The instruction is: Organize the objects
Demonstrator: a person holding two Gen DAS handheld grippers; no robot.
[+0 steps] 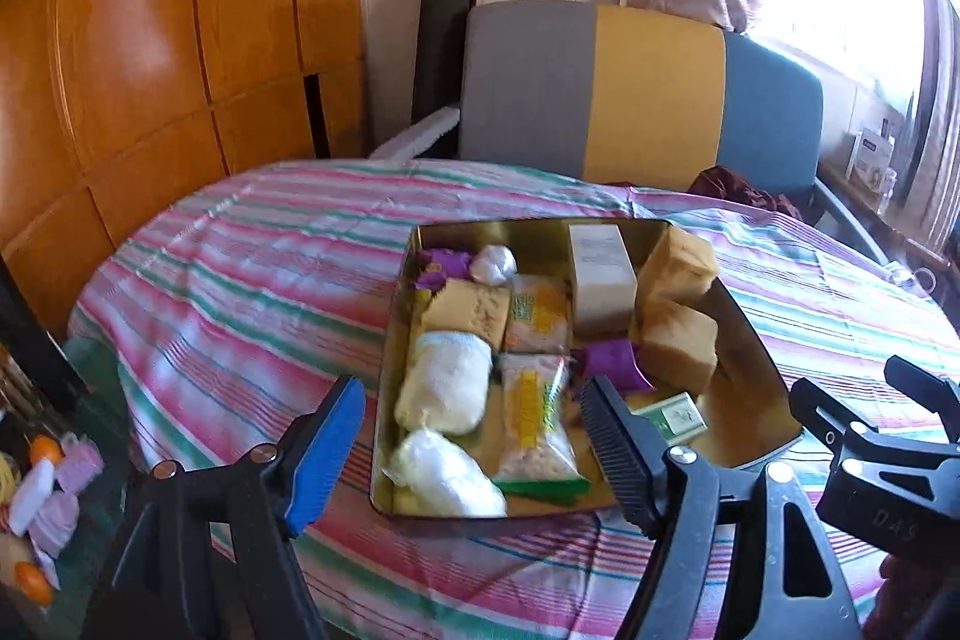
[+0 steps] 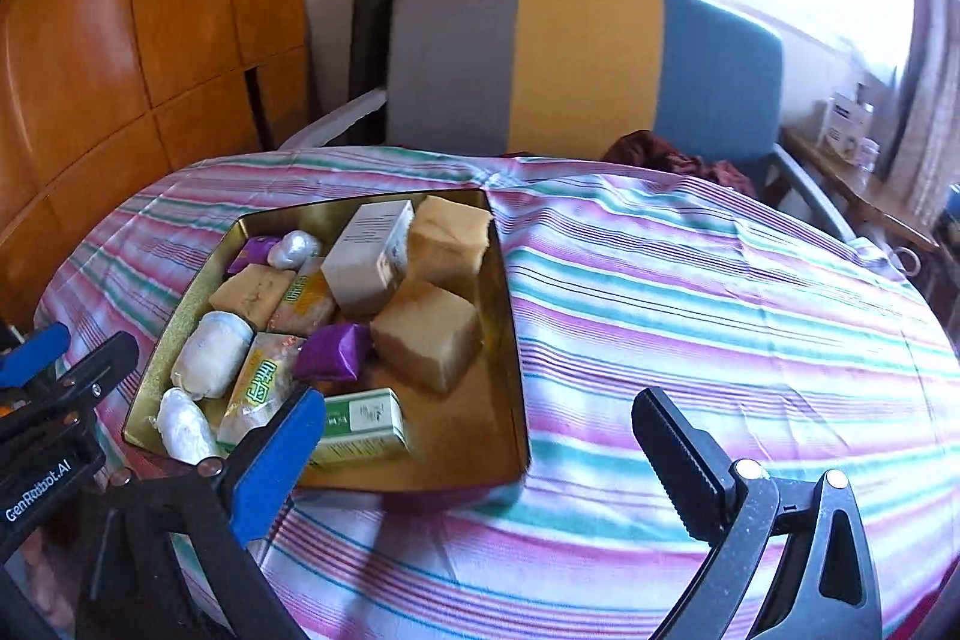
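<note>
A shallow gold tin [image 1: 744,334] is sitting on a round table under a pink, green and white striped cloth [image 1: 240,268], filling the centre of the left wrist view and the left-centre of the right wrist view. Inside it, two tan wrapped blocks [image 2: 426,340] are standing along the right side, with a white carton [image 2: 369,256] leaning beside them. Purple packets [image 2: 333,352], two yellow-and-green snack packs [image 1: 531,412] and several white wrapped bundles [image 1: 444,388] are lying across the middle and left, and a small green-and-white box [image 2: 360,427] is resting near the front edge.

The left gripper [image 1: 474,454] is hovering over the tin's near edge, its blue and black fingers spread apart and pinching nothing. The right gripper [image 2: 480,466] is hanging at the lower middle of its view with fingers spread very wide, also empty, the blue one in front of the tin's near corner, the black one over bare cloth.

Behind the table, a chair with grey, yellow and blue panels [image 1: 648,94] is standing, with orange wooden panelling [image 1: 150,40] at the upper left.
</note>
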